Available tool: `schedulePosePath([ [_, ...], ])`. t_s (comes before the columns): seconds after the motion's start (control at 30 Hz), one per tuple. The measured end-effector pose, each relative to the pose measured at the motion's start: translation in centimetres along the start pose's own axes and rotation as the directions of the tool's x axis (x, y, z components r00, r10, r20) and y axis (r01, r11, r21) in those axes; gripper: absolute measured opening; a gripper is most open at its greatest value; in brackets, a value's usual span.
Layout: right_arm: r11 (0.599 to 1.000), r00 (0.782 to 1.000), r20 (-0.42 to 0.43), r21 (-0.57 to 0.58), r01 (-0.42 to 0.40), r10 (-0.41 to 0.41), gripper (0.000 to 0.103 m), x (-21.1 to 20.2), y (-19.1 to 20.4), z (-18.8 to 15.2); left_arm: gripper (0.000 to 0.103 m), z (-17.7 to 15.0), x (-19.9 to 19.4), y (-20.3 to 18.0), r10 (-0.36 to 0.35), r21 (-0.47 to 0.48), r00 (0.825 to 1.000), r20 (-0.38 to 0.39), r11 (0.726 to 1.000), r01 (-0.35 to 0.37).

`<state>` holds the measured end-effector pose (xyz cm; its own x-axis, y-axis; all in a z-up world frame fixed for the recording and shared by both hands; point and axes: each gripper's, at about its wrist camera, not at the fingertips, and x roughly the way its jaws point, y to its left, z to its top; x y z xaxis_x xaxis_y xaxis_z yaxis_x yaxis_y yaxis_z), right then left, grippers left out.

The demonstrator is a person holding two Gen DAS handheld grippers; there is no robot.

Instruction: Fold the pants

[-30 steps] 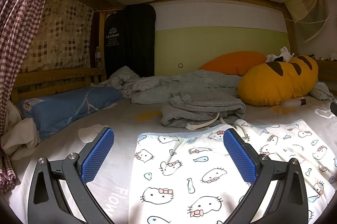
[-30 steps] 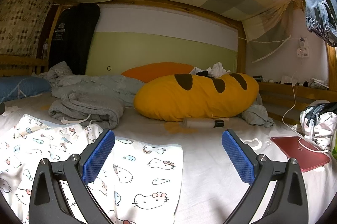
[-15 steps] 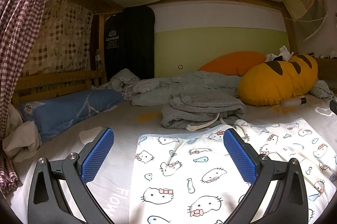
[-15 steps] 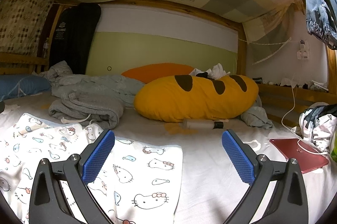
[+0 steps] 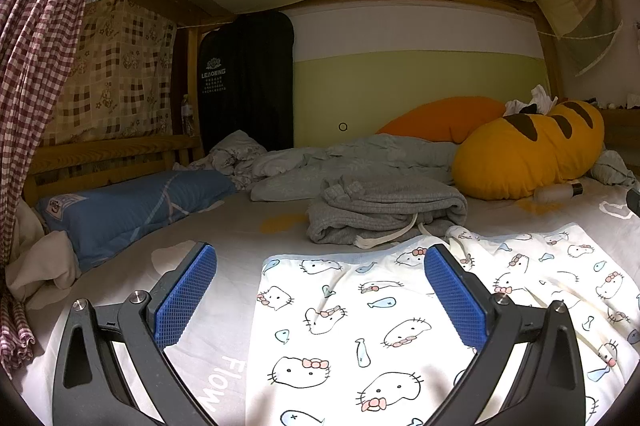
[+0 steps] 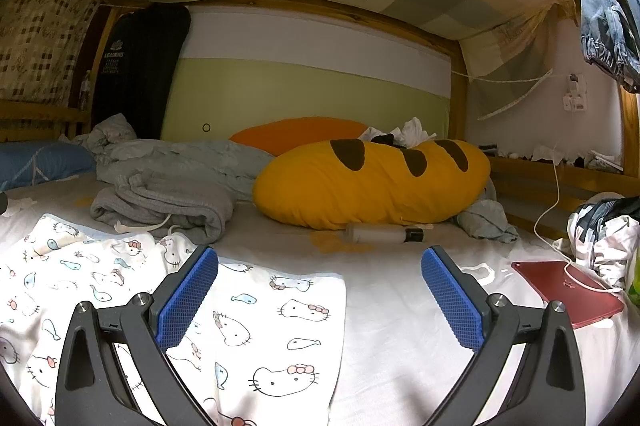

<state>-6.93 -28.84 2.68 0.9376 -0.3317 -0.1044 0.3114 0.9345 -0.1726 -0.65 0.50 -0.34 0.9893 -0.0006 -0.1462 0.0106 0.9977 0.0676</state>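
White pants (image 5: 360, 326) printed with cartoon cats and fish lie spread flat on the bed sheet. In the left wrist view their left hem edge lies between the fingers of my left gripper (image 5: 320, 294), which hovers open above them with nothing held. In the right wrist view the pants (image 6: 256, 322) fill the lower left. Their right hem edge lies between the fingers of my right gripper (image 6: 320, 294), which is open and empty too. Both grippers have blue textured pads.
Folded grey sweatpants (image 5: 380, 214) with a white drawstring lie just beyond the pants. A yellow bread-shaped pillow (image 6: 372, 181), an orange pillow (image 5: 440, 117) and a rumpled quilt (image 5: 360, 161) are behind. A red tablet (image 6: 568, 290) with a cable lies right, a blue pillow (image 5: 132, 201) left.
Both views have shifted very slightly, the scene sitting a little lower than a second ago. The pants have not moved and both grippers stay open.
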Motion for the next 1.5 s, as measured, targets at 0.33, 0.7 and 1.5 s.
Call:
schedulePosePath([
  [0.33,0.999,0.985,-0.172,-0.035,-0.037,0.031,0.102,2.1,0.2,-0.6,0.103,-0.1,0.0,-0.1,-0.043,0.008,0.999,-0.014,0.999,0.044],
  [0.7,0.987,0.926,-0.362,0.151,-0.055,0.107,0.085,6.5,-5.0,0.6,0.103,1.2,-1.0,0.2,-0.116,-0.016,0.992,0.043,0.993,0.117],
  [1.5,0.903,0.689,-0.599,0.375,-0.21,0.408,0.028,22.5,-10.9,-2.1,0.103,9.4,15.1,-11.3,-0.429,-0.141,0.895,-0.119,0.9,0.413],
])
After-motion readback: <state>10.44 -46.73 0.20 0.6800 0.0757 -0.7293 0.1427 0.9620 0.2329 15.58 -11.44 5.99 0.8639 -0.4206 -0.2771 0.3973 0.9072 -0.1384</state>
